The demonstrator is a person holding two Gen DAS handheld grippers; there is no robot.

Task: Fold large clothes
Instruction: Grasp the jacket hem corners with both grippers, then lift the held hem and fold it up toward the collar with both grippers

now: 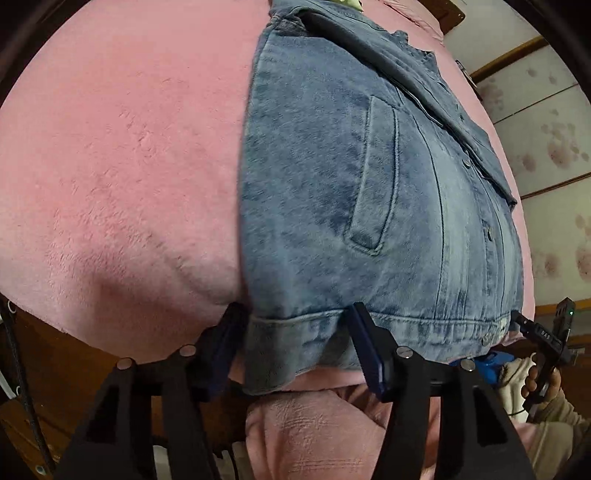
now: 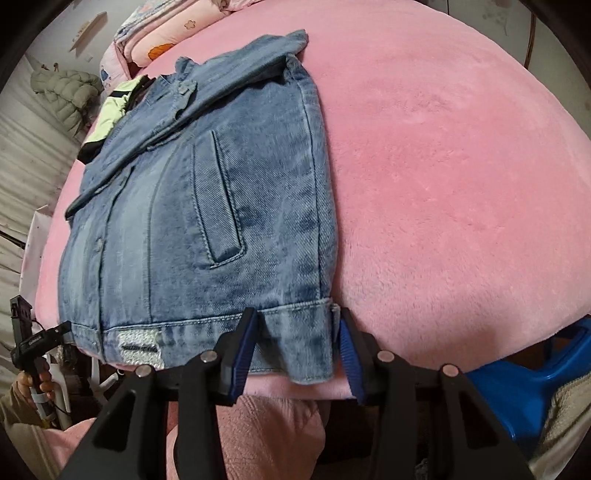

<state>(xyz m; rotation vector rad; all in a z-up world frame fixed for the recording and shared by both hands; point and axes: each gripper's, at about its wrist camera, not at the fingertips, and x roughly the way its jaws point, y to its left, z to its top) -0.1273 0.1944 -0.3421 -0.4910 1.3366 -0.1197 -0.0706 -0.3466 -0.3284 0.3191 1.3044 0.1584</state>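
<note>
A blue denim jacket [image 1: 369,192] lies flat on a pink fleece bed cover [image 1: 122,166], sleeves folded in over the front, hem toward me. My left gripper [image 1: 295,339] is open, its two fingers standing either side of the hem's left corner. In the right wrist view the jacket [image 2: 207,221] lies left of centre on the pink cover [image 2: 443,184]. My right gripper [image 2: 295,343] is open, its fingers either side of the hem's right corner. The right gripper also shows in the left wrist view [image 1: 543,332], and the left one in the right wrist view [image 2: 37,343].
A pale green and black garment [image 2: 107,114] lies beyond the collar. Folded pink bedding [image 2: 166,33] and a grey padded coat [image 2: 62,92] lie at the far end. A blue plastic object [image 2: 535,384] is under the bed edge on the right. A wooden bed frame [image 1: 74,365] shows below left.
</note>
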